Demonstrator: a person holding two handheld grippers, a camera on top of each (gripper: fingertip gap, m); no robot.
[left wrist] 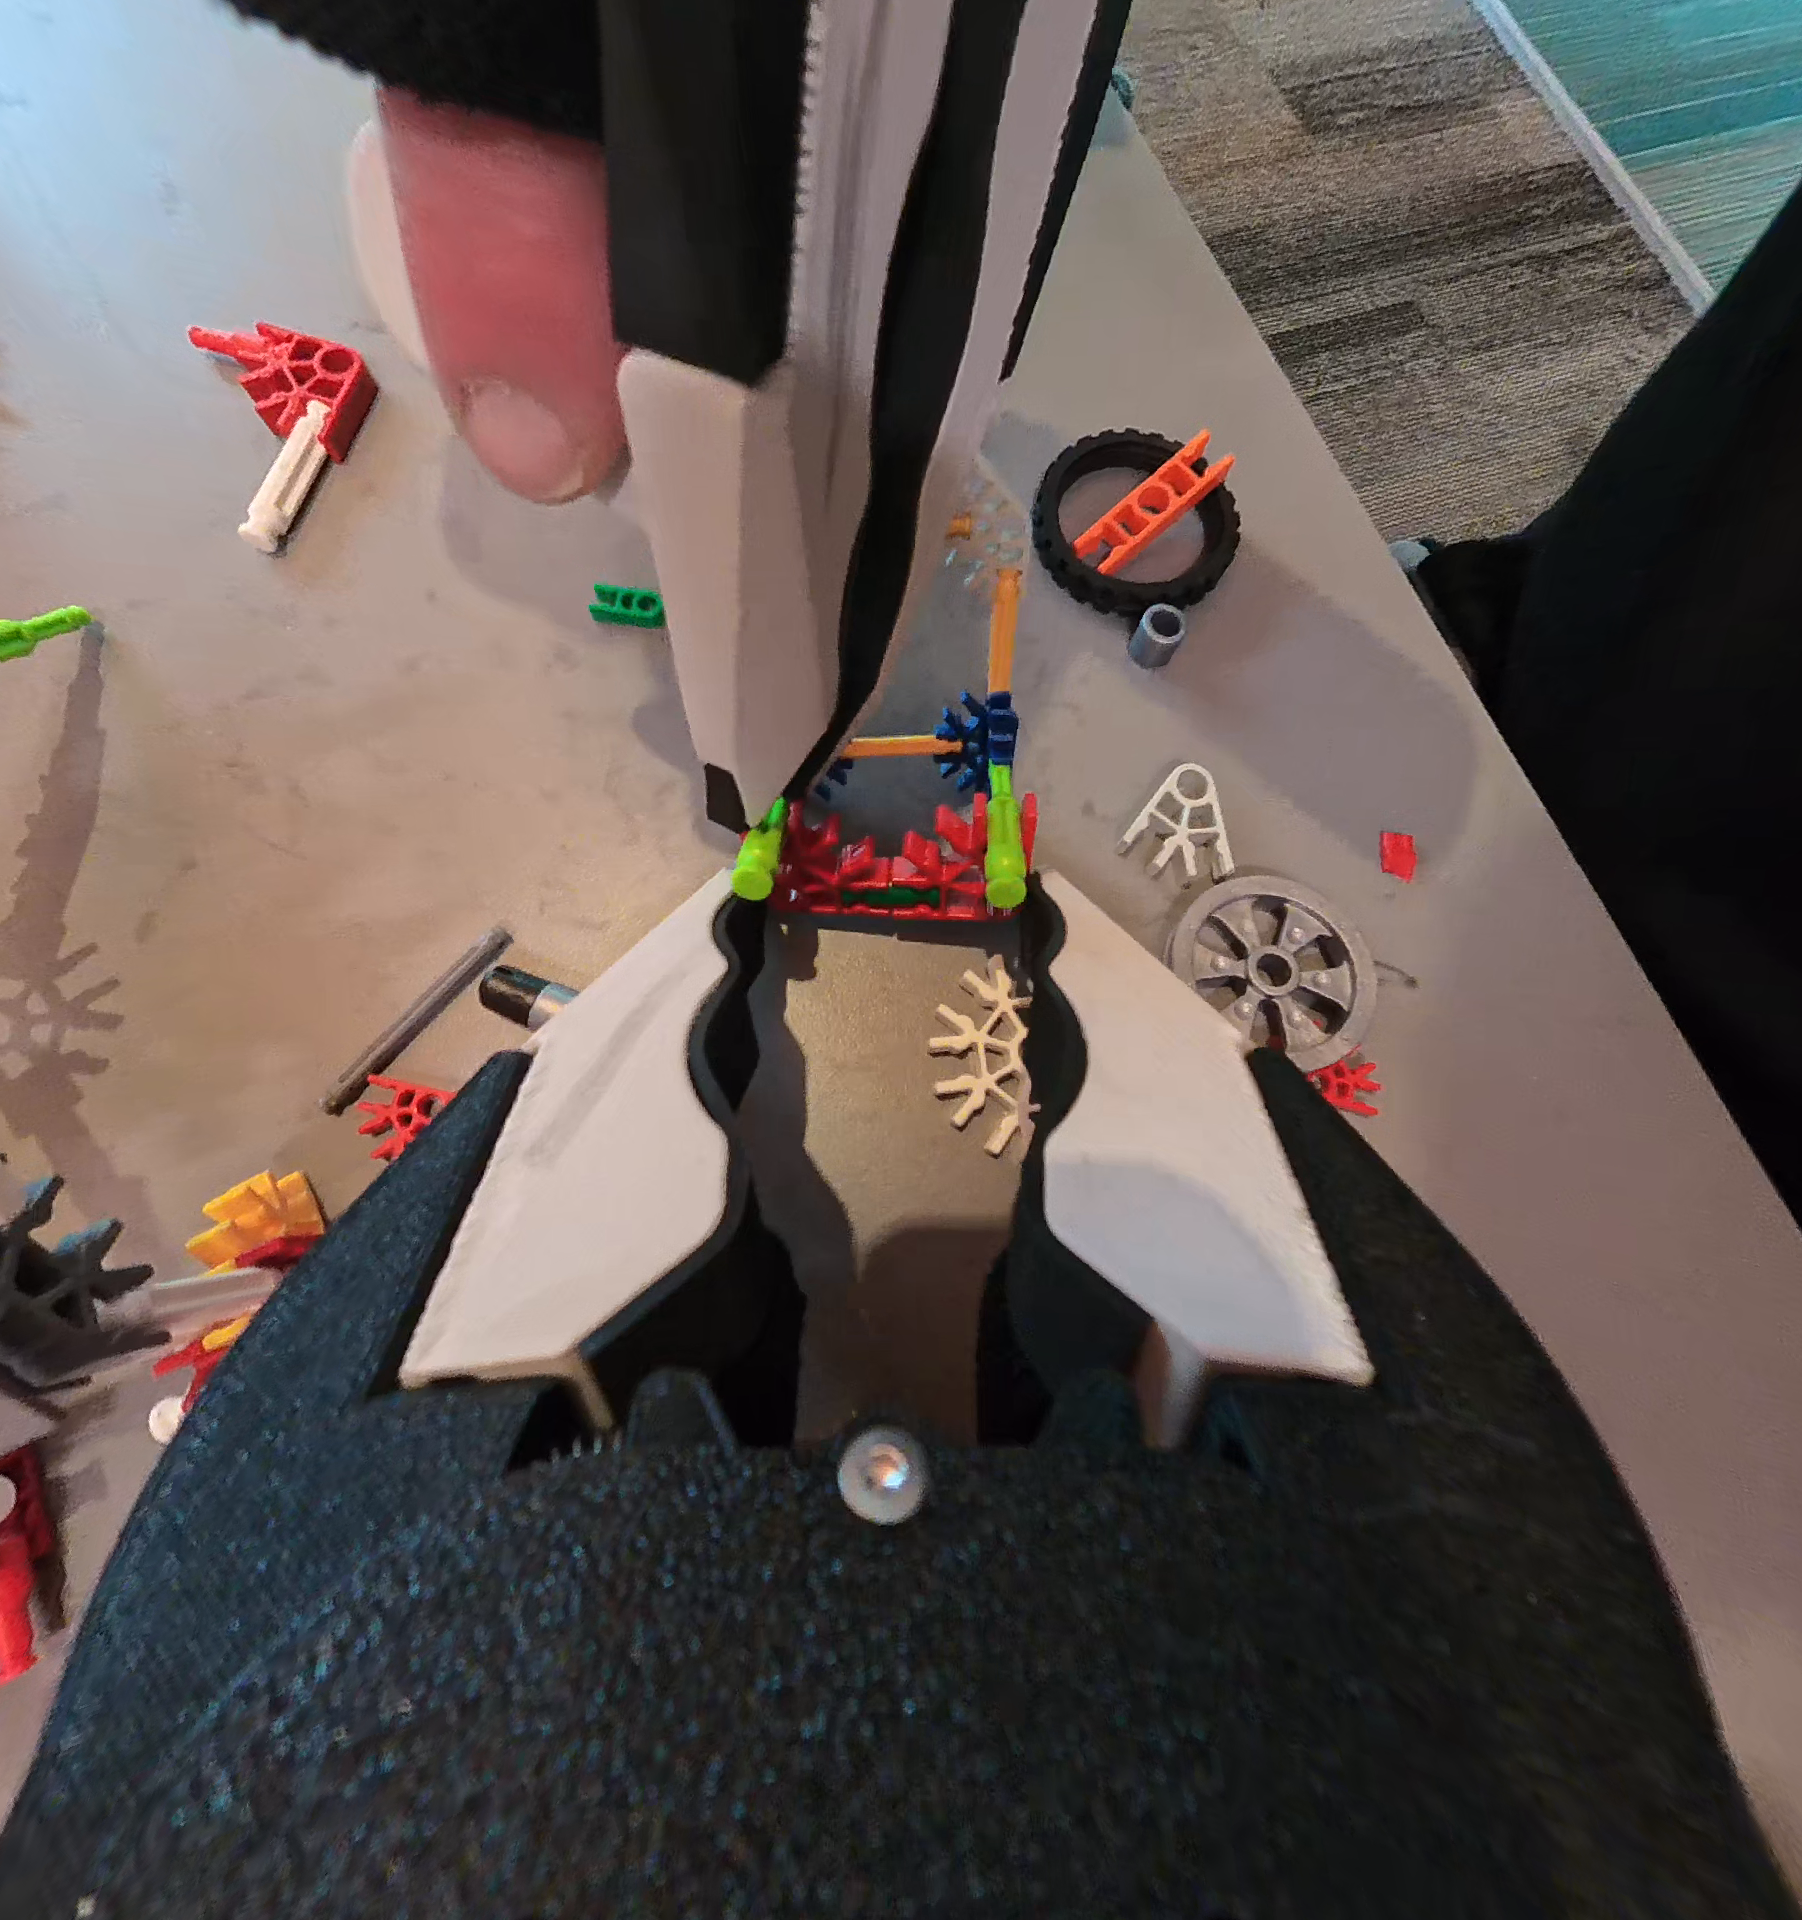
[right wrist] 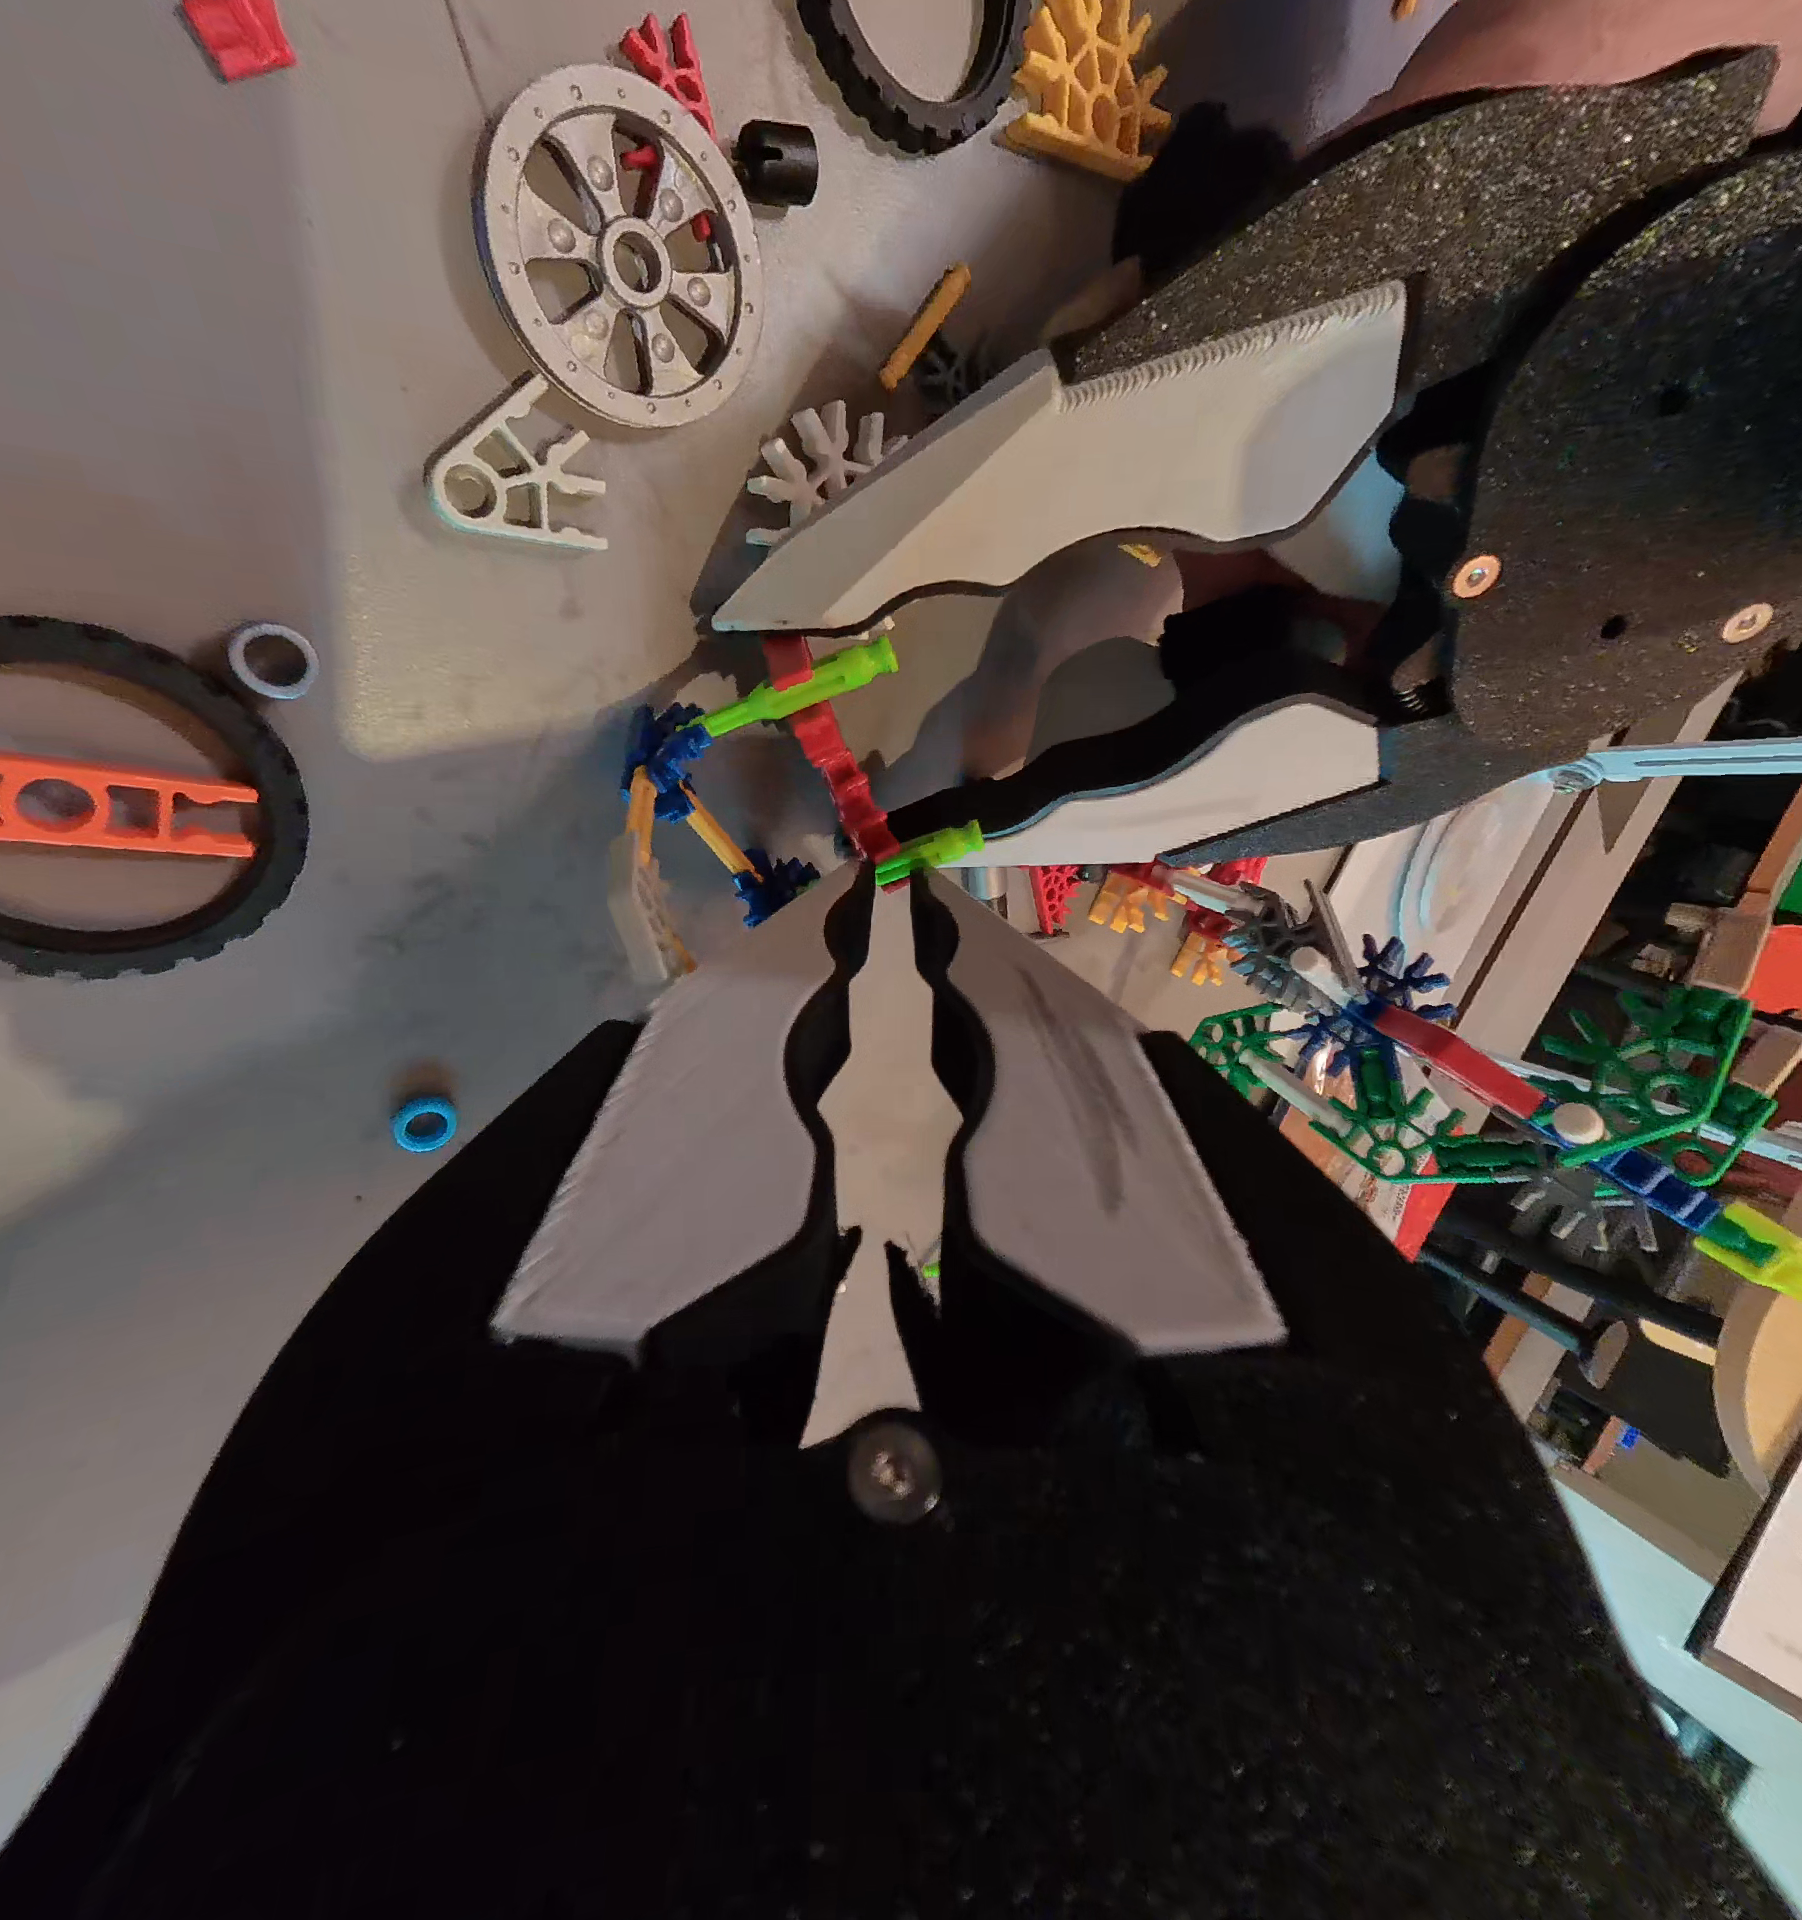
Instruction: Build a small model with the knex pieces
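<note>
While left gripper (left wrist: 889, 902) clamps the red connector piece (left wrist: 881, 868), right gripper (right wrist: 889, 871) pinches its green rod (right wrist: 928, 844).

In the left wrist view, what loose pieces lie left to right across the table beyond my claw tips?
Red corner connector with white rod → small green rod → black tyre holding an orange piece → white connector → small red bit.

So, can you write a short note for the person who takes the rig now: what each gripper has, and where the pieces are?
Left gripper: jaws spread, clamped across the red connector row of a small assembly.
Right gripper: jaws almost closed, tips at the lime rod on that row's corner; a firm grip cannot be confirmed.
Loose on the table nearby: silver wheel, cream snowflake connector, black tyre.
</note>
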